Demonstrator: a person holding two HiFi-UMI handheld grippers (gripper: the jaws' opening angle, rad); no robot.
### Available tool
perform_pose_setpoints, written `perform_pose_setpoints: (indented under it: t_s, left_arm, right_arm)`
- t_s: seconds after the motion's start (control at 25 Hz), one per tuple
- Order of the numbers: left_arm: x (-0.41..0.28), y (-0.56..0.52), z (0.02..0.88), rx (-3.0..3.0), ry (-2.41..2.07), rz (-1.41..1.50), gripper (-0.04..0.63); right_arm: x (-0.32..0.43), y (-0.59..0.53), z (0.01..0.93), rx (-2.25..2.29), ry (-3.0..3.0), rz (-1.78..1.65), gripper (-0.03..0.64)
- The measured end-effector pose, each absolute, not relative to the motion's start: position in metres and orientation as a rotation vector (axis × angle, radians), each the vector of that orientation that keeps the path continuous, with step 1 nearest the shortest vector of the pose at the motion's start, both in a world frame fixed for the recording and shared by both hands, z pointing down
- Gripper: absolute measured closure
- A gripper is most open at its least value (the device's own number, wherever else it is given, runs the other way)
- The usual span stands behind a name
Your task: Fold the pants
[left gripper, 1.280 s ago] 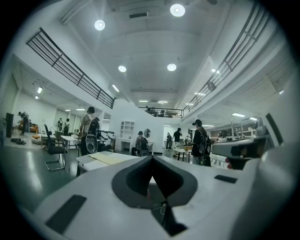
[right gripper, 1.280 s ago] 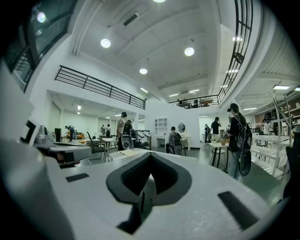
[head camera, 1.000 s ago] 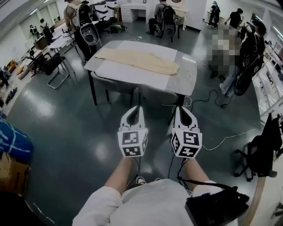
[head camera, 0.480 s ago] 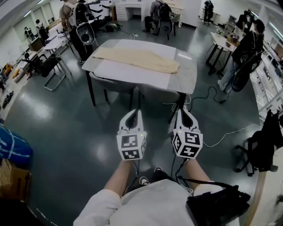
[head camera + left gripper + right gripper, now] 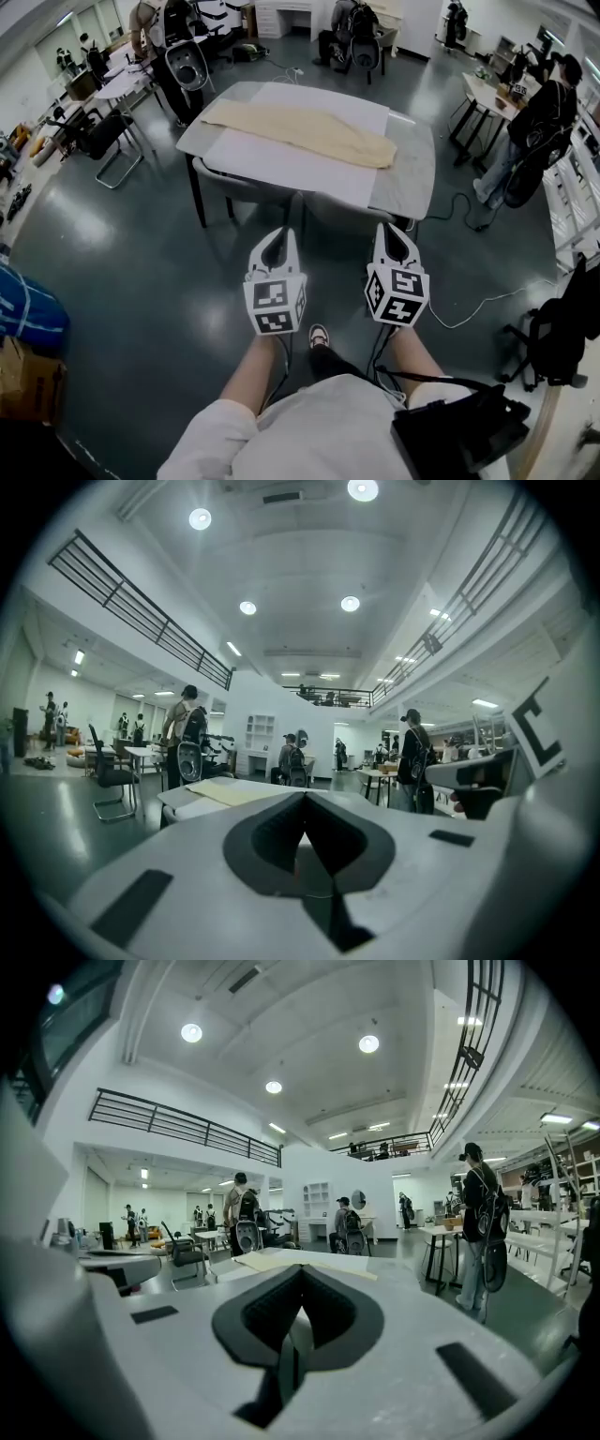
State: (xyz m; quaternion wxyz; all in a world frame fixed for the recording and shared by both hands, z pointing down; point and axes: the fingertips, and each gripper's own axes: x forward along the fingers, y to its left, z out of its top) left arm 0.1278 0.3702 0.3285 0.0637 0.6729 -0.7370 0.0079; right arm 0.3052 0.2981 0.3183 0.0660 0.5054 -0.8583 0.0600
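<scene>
Basically 0% done: long beige cloth pants [image 5: 300, 131] lie flat, unfolded on grey rectangular table [image 5: 412, 173], L gripper [image 5: 280, 234] & R gripper [image 5: 393, 230] both clenched empty, well apart from it.

Beige pants [image 5: 300, 129], seemingly unfolded, on table [image 5: 410, 181]

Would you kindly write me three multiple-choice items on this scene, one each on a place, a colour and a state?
1. Where do the long fabric pants lie?
A. on the floor
B. on the white sheet covering the grey table
C. over a chair

2. What colour are the pants?
A. blue
B. black
C. beige

3. How do the left gripper and right gripper stand?
A. both shut, empty
B. both wide open
C. both shut on the pants

Answers: 1 B, they lie flat on the sheet; 2 C, pale beige against the white; 3 A, each gripper view shows the jaws together, short of the table.
</scene>
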Motion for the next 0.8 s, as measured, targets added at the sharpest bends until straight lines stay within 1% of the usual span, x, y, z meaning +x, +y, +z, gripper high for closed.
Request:
perform_pose_setpoints:
  t_s: [0.28, 0.48, 0.8]
  left_arm:
    - [0.080, 0.283, 0.319, 1.966, -2.267, 0.039, 0.591]
    - [0.063, 0.219, 0.325, 1.948, -2.288, 0.090, 0.591]
    - [0.024, 0.149, 0.338, 1.889, -2.290, 0.121, 0.591]
  right_arm:
    - [0.253, 0.200, 0.312, 1.457, -2.632, 0.208, 0.624]
    - [0.232, 0.131, 0.324, 1.417, -2.646, 0.252, 0.624]
    - [0.190, 0.056, 0.341, 1.346, -2.643, 0.293, 0.624]
